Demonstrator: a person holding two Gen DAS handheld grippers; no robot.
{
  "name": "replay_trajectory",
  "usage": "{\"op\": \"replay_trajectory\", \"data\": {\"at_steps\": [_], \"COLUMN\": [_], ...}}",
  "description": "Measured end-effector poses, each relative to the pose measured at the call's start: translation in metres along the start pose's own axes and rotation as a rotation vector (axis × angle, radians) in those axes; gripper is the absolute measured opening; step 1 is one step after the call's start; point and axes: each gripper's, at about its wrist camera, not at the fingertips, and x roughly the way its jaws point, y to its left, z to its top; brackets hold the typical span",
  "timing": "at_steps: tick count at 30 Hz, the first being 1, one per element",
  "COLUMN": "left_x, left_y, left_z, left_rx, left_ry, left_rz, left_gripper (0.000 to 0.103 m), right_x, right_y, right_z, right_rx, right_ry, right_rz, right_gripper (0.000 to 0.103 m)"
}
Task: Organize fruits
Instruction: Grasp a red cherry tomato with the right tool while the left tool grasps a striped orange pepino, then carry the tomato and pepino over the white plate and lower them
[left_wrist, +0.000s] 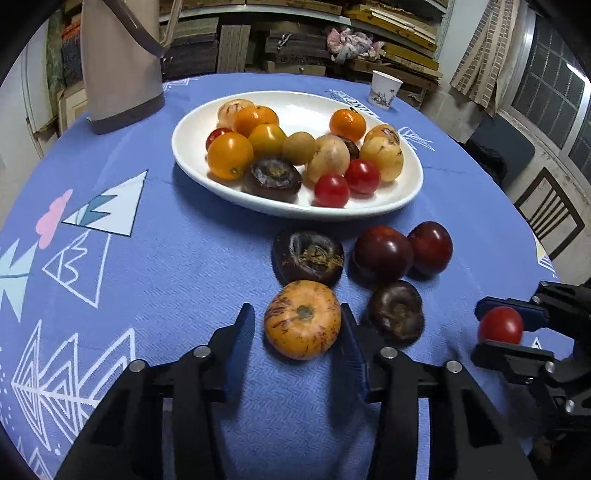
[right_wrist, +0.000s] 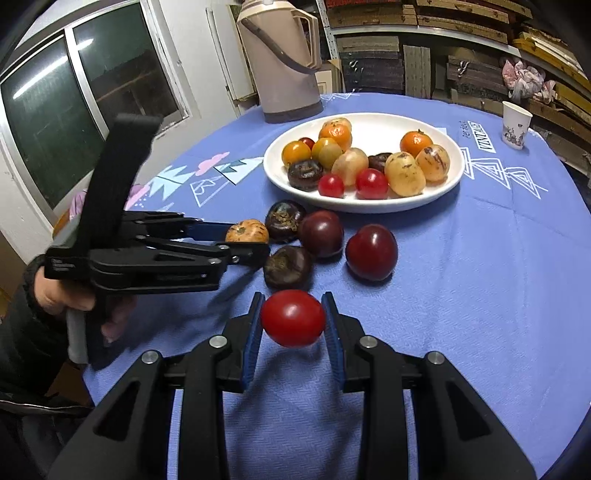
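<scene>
An orange streaked fruit lies on the blue tablecloth between the fingers of my left gripper. The right pad touches it, and a thin gap shows at the left pad. In the right wrist view the left gripper reaches in from the left around that fruit. My right gripper is shut on a red tomato, held just above the cloth; it also appears at the right edge as the right gripper. Beyond lies a white oval plate with several orange, yellow, red and dark fruits.
Two dark red plums and two dark brown fruits lie loose in front of the plate. A beige thermos jug and a paper cup stand at the back. A chair is beyond the right edge.
</scene>
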Motion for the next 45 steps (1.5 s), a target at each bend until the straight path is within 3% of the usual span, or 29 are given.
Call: {"op": "replay_trajectory", "data": {"at_steps": [4,9,23,31,38,45], "left_x": [0.0,0.0,0.002,-0.022,-0.054,-0.07], "left_y": [-0.01,-0.001,-0.005,-0.009,-0.007,-0.015], "left_z": [-0.007,-0.004,-0.003,-0.001,0.017,0.041], "left_rx": [0.081,0.027,0.064,0.073,0.051,0.093], "left_ry": [-0.027,-0.019,-0.029,-0.047,-0.114,-0.166], "left_rz": [0.059,0.018,0.032,0.026,0.021,0.019], "left_gripper": [0.041,0.039,0.039,0.039,0.039,0.039], "right_x": [0.0,0.003,0.005,-0.001,-0.021,-0.032], "right_y": [-0.001,0.0,0.002,0.004,0.002,-0.004], "right_z": [0.001,0.0,-0.001,0.002,0.02,0.056], "right_rx": [0.008,0.006,0.006,0.0,-0.024,-0.06], "right_ry": [-0.001,0.01,0.017,0.01,-0.037,-0.096], "right_rz": [-0.003,0.001,-0.001,-0.013,-0.054,-0.104], "right_gripper": [0.031,0.031,0.031,0.031,0.031,0.031]}}
